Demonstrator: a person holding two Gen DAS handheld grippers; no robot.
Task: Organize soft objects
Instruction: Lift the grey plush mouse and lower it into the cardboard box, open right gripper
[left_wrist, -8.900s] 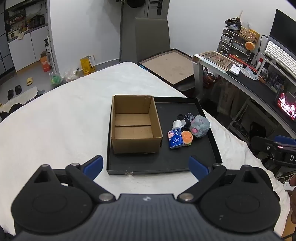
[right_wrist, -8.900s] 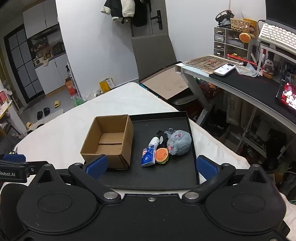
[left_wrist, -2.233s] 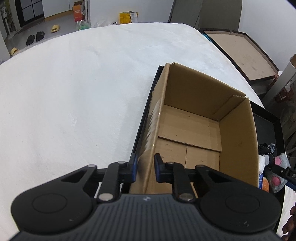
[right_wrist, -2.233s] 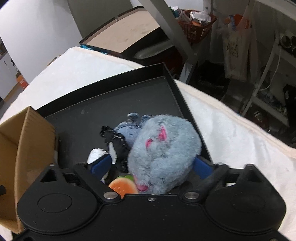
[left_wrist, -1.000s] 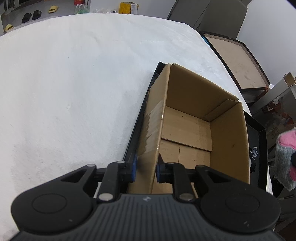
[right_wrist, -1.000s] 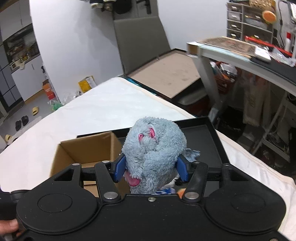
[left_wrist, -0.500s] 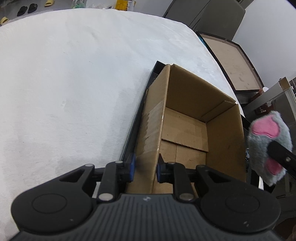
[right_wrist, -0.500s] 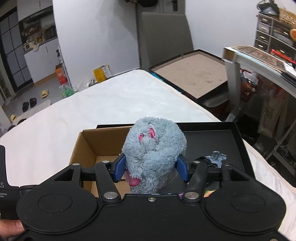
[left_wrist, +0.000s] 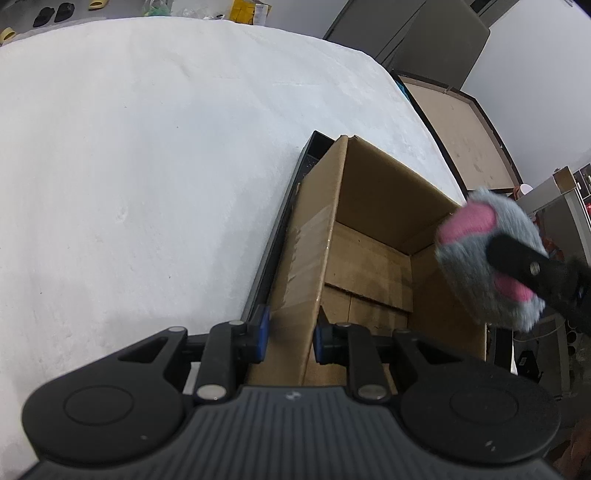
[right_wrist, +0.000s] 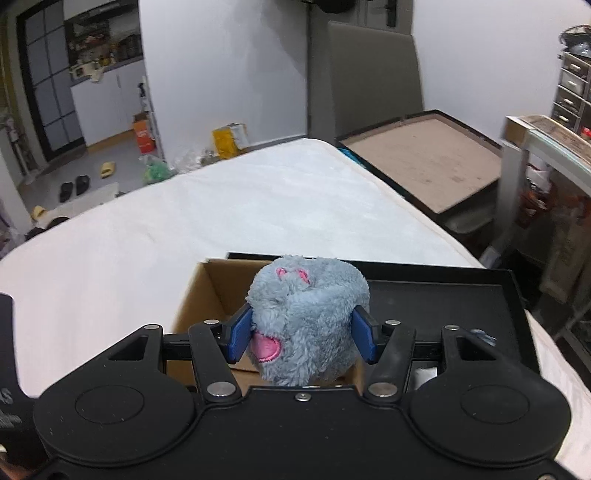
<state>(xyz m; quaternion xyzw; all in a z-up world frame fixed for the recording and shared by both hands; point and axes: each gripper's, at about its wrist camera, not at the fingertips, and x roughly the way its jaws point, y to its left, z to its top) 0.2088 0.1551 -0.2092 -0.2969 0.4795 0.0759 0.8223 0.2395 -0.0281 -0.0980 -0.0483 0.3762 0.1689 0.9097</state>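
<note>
An open cardboard box (left_wrist: 373, 251) stands at the left end of a black tray (right_wrist: 461, 295) on the white bed. My left gripper (left_wrist: 290, 338) is shut on the box's near left wall, one blue pad on each side. A grey plush toy (right_wrist: 306, 325) with pink patches sits squeezed between the blue pads of my right gripper (right_wrist: 302, 334). In the left wrist view the plush toy (left_wrist: 487, 258) hangs in the air over the box's right wall. From the right wrist view the box (right_wrist: 210, 295) lies just behind and below the toy. The box interior looks empty.
The white bed surface (left_wrist: 147, 166) spreads wide to the left of the tray. A framed board (right_wrist: 424, 162) leans beyond the bed's far right corner, with a desk (right_wrist: 546, 136) to its right. A small pale object (right_wrist: 480, 334) peeks out on the tray behind the right gripper's frame.
My right gripper has carried the grey plush toy leftward from beside the box to above its right wall. The left gripper has kept its hold on the box wall.
</note>
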